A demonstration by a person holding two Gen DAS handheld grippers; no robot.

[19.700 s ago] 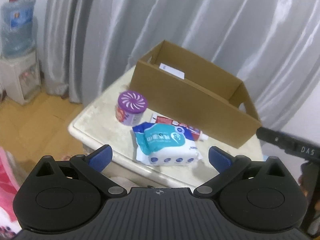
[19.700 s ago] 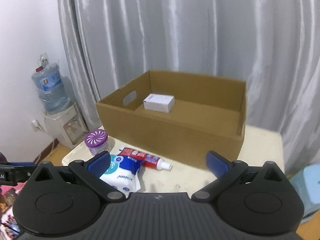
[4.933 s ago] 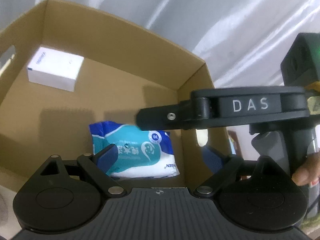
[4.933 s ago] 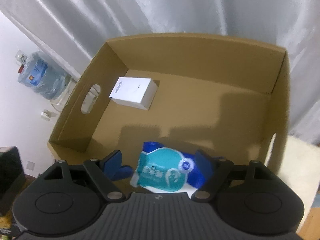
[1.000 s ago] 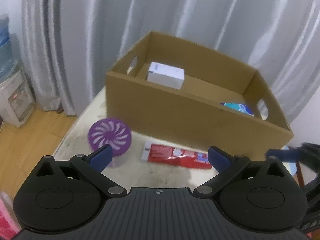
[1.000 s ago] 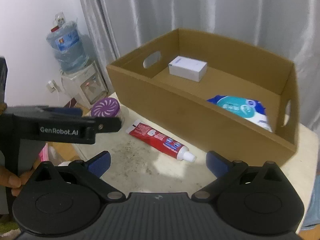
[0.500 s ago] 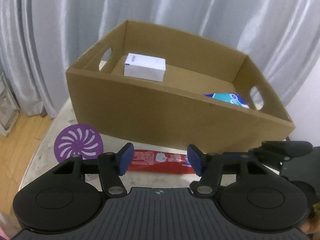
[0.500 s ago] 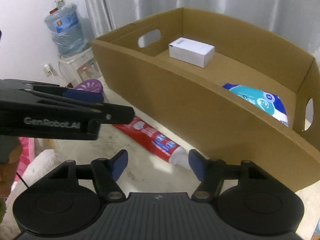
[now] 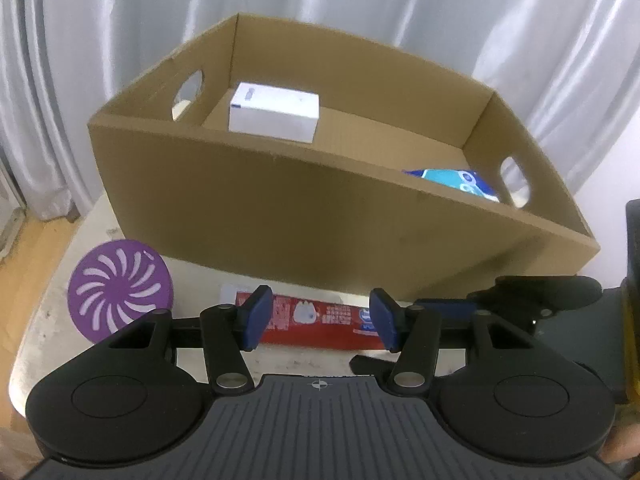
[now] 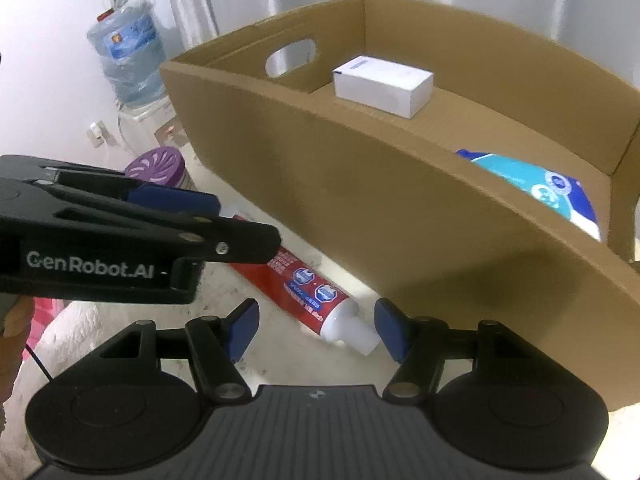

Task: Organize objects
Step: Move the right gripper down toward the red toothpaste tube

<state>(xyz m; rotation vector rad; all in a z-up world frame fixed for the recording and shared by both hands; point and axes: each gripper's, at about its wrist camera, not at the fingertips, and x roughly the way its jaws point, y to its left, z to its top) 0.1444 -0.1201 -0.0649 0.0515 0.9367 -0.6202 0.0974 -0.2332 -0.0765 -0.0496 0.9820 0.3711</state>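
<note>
- Left gripper point(image 9: 318, 322): blue-padded fingers point(image 9: 258, 316) stand apart, partly closed, straddling the middle of the red toothpaste tube point(image 9: 320, 322); whether the pads touch it cannot be told.
- Right gripper point(image 10: 316, 330): fingers point(image 10: 242, 330) likewise apart, bracketing the white cap end of the tube point(image 10: 308, 284), with a gap showing on each side of the cap.
- Toothpaste tube: lies flat on the bench point(image 10: 280, 356), just in front of the near wall of the cardboard box point(image 9: 320, 216). The left view shows its red body and flat crimped end; only the right view shows the cap.
- Right view only: the left gripper seen side-on, its black arm lettered "GenRobot.AI", reaching over the far part of the tube; a water bottle point(image 10: 128, 64) on a dispenser behind.
- Left view only: the right gripper's black finger tips at the right edge, beside the tube's right end.
- Purple-lidded jar point(image 9: 120, 294): stands on the bench to the left of the tube; top face seen in the left view, side and lid in the right view point(image 10: 158, 170).
- Box contents, both views: a white carton point(image 9: 276, 116) near the back left, a blue wipes pack point(image 9: 456, 182) at the right end by the handle hole.
- Grey curtain point(image 9: 360, 8) hangs behind the box.
</note>
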